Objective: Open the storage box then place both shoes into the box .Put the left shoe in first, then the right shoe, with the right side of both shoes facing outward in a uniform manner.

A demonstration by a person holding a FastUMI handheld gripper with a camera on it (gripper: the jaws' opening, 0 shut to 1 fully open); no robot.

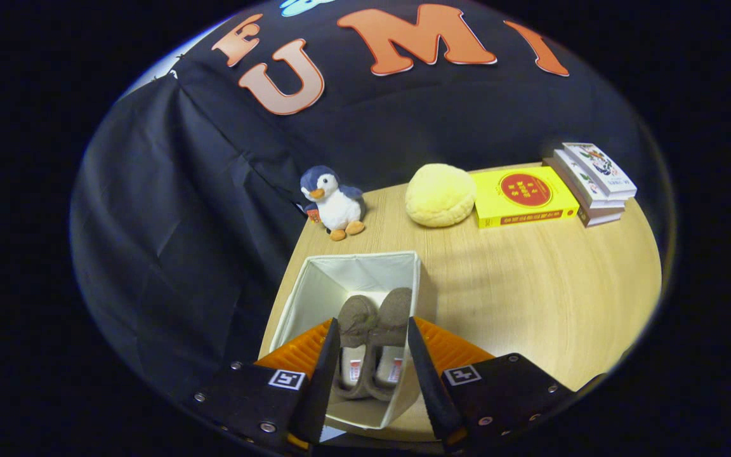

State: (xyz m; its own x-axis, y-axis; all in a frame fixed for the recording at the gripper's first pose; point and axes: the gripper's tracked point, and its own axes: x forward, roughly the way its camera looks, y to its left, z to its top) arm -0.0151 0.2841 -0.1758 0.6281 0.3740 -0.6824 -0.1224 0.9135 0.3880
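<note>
A white fabric storage box point(353, 260) stands open on the wooden table point(530, 285), near its left edge. Two grey-brown shoes lie side by side inside it, toes pointing away from me: one shoe point(354, 317) on the left, the other shoe point(395, 311) on the right. Pale insoles with small labels show at their near ends. My gripper point(372, 320) hovers over the near half of the box. It is open, its fingers spread on either side of the pair, and neither finger presses on a shoe.
A plush penguin point(334, 202) sits beyond the box at the table's back left. A round yellow plush point(440, 195), a yellow book point(524, 195) and a stack of books point(594, 181) line the back edge. Black cloth hangs left of the table.
</note>
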